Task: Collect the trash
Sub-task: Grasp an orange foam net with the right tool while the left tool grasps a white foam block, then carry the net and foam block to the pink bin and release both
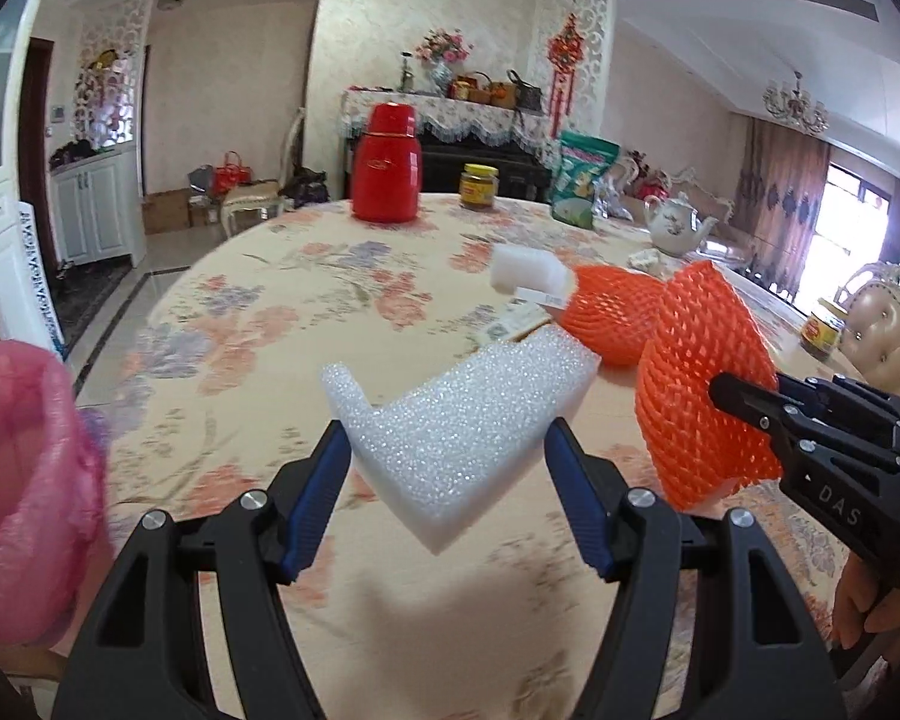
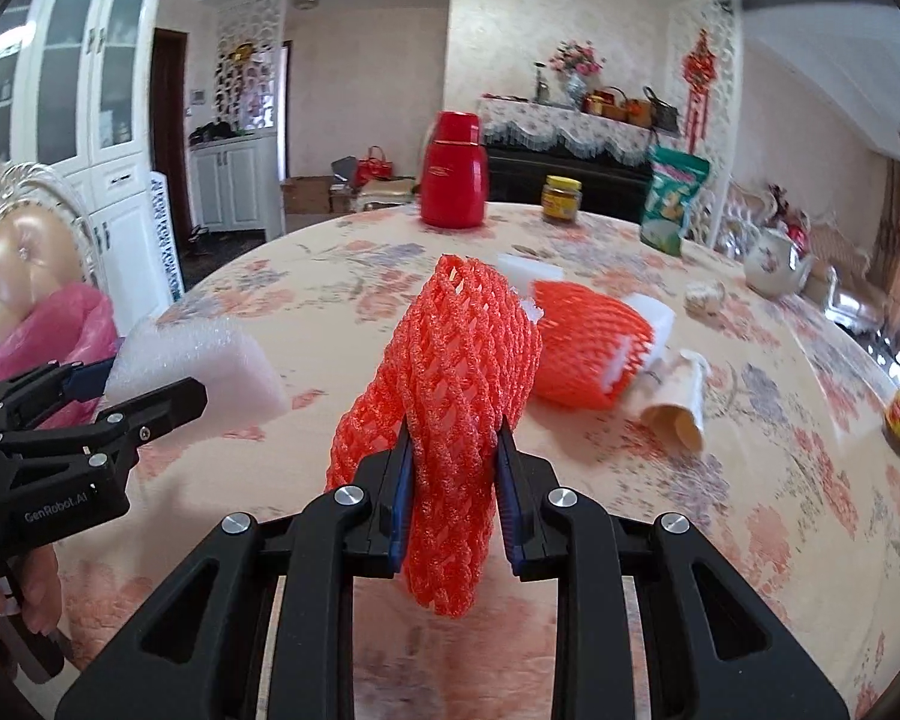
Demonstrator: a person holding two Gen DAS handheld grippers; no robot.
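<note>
Two grippers fill the foreground, each carrying trash above the floral counter (image 1: 258,312). At bottom centre of the left wrist view, the left gripper (image 1: 447,450) has its fingers clamped on an L-shaped white foam corner (image 1: 450,420). At bottom centre of the right wrist view, the right gripper (image 2: 455,438) has its fingers pinched on an orange foam net (image 2: 450,396), which droops below them.

Farther back, a second orange net (image 2: 588,348) wrapped over white foam lies on the counter, with a rolled paper (image 2: 678,396) beside it on the right. A pink bag (image 1: 24,480) sits at the left edge. At the far side stand a red flask (image 1: 387,165), a yellow-lidded jar (image 1: 479,186), a green packet (image 1: 582,180) and a teapot (image 1: 675,225).

Only the right wrist view shows the white cabinet (image 2: 84,60) at upper left; only the left wrist view shows the chandelier (image 1: 795,102).
</note>
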